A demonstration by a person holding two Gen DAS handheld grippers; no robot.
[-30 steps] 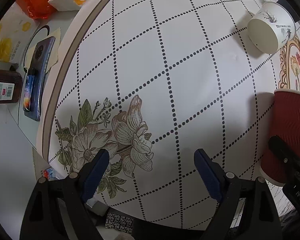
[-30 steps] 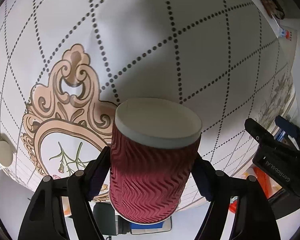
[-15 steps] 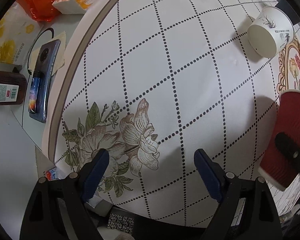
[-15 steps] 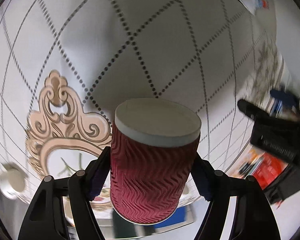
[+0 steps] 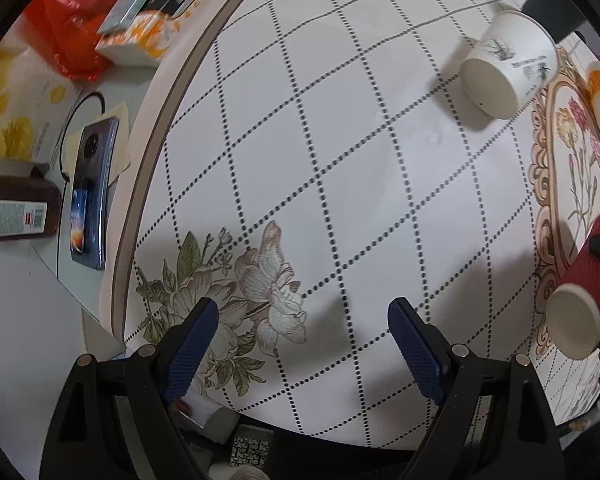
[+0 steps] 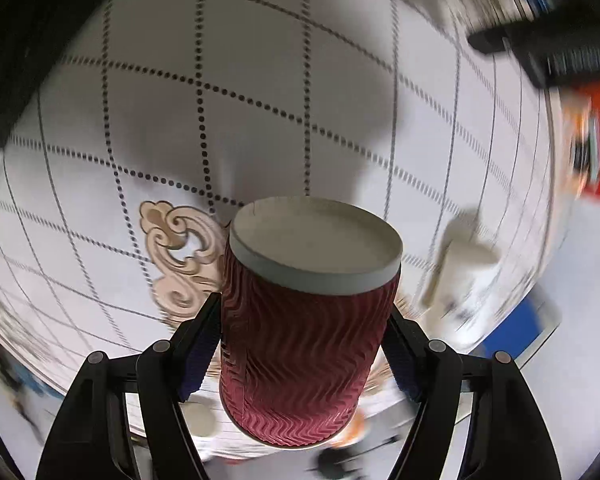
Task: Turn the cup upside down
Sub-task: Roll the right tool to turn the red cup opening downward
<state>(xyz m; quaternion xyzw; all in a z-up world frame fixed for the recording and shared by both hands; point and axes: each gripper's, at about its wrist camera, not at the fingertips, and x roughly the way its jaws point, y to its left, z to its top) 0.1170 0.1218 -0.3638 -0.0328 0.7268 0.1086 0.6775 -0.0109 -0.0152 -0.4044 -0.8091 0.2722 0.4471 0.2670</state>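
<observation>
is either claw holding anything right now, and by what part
The right claw grips the red ripple cup by its ribbed side wall, white base pointing away from the camera. The left claw is open and holds nothing.

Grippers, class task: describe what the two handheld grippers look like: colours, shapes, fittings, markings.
The left gripper and the right gripper look alike: two angular matte black plastic fingers with triangular cut-outs, small round silver fasteners, and dark blue textured pads on the inner faces. No cables, sleeves or readable markings show.
</observation>
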